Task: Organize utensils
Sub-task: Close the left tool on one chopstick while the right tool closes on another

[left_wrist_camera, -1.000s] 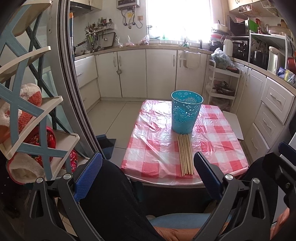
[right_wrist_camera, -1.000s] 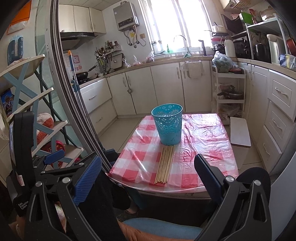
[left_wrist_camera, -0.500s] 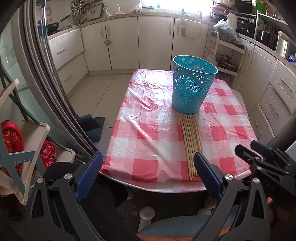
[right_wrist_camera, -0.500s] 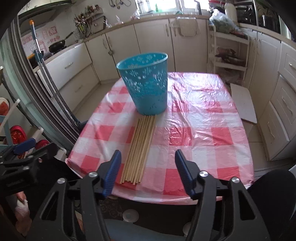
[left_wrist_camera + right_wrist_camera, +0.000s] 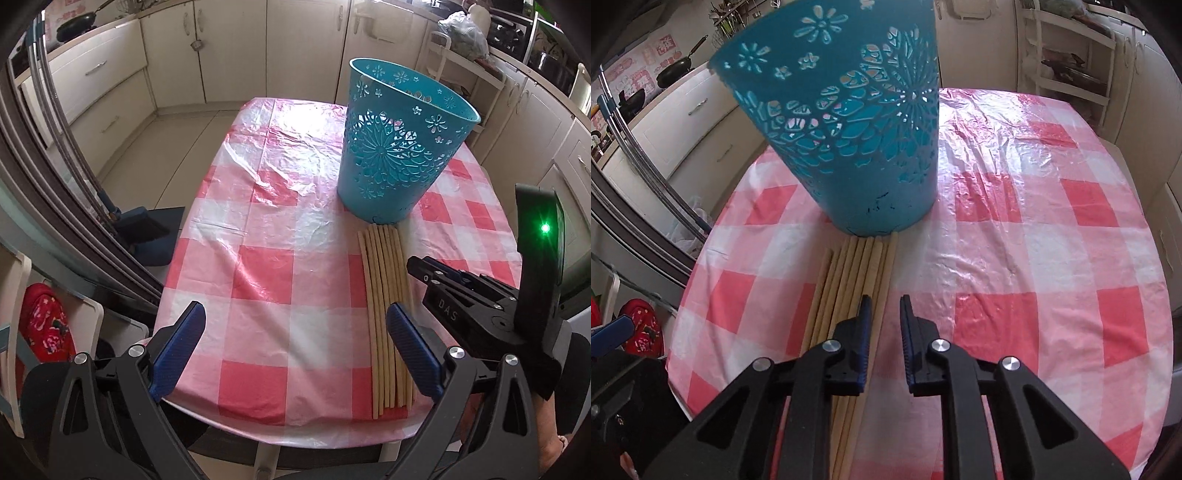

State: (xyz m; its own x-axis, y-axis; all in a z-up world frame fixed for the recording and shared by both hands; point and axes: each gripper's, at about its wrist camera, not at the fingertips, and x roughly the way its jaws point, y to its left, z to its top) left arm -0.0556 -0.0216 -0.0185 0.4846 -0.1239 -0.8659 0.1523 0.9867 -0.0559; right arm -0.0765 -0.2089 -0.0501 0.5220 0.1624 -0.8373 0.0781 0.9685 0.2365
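A row of several wooden chopsticks (image 5: 384, 314) lies side by side on the red-checked tablecloth (image 5: 266, 277), pointing at a teal perforated basket (image 5: 399, 147) that stands upright just beyond them. My left gripper (image 5: 293, 350) is wide open and empty over the table's near edge, left of the chopsticks. My right gripper (image 5: 884, 317) is low over the rightmost chopsticks (image 5: 857, 273), its jaws a narrow gap apart, with the rightmost chopstick lying in that gap and nothing gripped. The basket (image 5: 849, 122) fills the view ahead. The right gripper also shows in the left wrist view (image 5: 421, 264).
The table is small and oval with its edges close on all sides. Kitchen cabinets (image 5: 236, 48) line the far wall and right side. A white trolley (image 5: 1067, 55) stands at the far right. A metal door frame (image 5: 48, 177) and a rack with red slippers (image 5: 44, 325) are at the left.
Both grippers have moved forward and down toward the table. My right gripper has narrowed its jaws and come down over the chopsticks. My left gripper stays wide open.
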